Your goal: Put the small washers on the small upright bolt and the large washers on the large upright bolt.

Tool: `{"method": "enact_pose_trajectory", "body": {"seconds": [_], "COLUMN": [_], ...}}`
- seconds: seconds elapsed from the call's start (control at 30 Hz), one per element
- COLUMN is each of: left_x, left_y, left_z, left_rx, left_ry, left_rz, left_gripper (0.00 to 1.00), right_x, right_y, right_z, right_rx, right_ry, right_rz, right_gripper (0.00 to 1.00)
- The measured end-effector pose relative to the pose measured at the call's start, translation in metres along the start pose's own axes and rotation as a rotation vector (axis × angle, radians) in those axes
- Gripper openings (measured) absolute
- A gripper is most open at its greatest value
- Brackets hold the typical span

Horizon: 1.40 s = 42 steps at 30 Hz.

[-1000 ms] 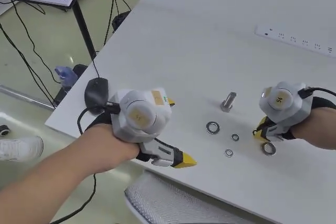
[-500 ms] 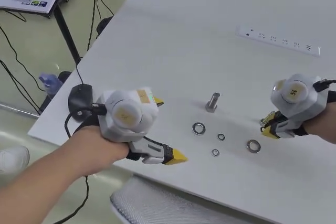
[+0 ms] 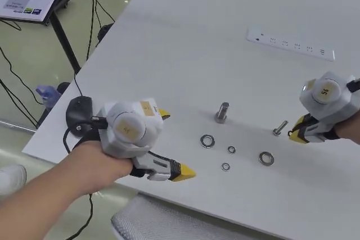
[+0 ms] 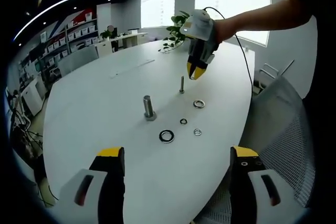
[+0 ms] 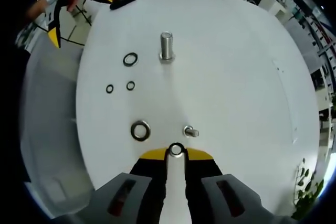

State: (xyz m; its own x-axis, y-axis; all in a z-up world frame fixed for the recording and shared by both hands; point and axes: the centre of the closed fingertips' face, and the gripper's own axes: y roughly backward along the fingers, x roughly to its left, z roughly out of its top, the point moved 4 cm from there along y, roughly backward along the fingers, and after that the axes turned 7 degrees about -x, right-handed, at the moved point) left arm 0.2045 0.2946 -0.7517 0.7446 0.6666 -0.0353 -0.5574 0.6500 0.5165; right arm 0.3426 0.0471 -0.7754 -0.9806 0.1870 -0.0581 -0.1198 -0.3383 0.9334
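Large bolt (image 3: 222,112): upright on the bench (image 3: 185,43).
Small bolt (image 3: 279,128): upright, right of the large bolt, just ahead of the right claw (image 3: 297,135).
First large washer (image 3: 207,140): flat, just in front of the large bolt.
Second large washer (image 3: 266,158): flat, further right, nearer the bench edge.
Small washers: first small washer (image 3: 231,149) and second small washer (image 3: 225,166), flat between the two large ones.
Left claw (image 4: 177,153): wide apart, empty, well back from the large bolt.
Right claw: tips together; small metal ring (image 5: 177,150) at them, washer or claw part unclear.
Handling: probably light, hard, slick and thin; best pinched across the outer rim.
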Motion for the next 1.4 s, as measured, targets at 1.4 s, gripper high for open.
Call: {"method": "enact_pose_trajectory", "body": {"seconds": [1.4], "left_x": [0.003], "left_y": [0.004], "left_z": [-0.007], "left_rx": [0.025], "left_ry": [-0.019], "left_rz": [0.0], "left_gripper": [0.83], "right_x": [-0.018], "right_y": [-0.024], "right_z": [0.011], "right_rx": [0.008], "right_ry": [0.009], "right_rz": [-0.003], "right_gripper": [0.13]}}
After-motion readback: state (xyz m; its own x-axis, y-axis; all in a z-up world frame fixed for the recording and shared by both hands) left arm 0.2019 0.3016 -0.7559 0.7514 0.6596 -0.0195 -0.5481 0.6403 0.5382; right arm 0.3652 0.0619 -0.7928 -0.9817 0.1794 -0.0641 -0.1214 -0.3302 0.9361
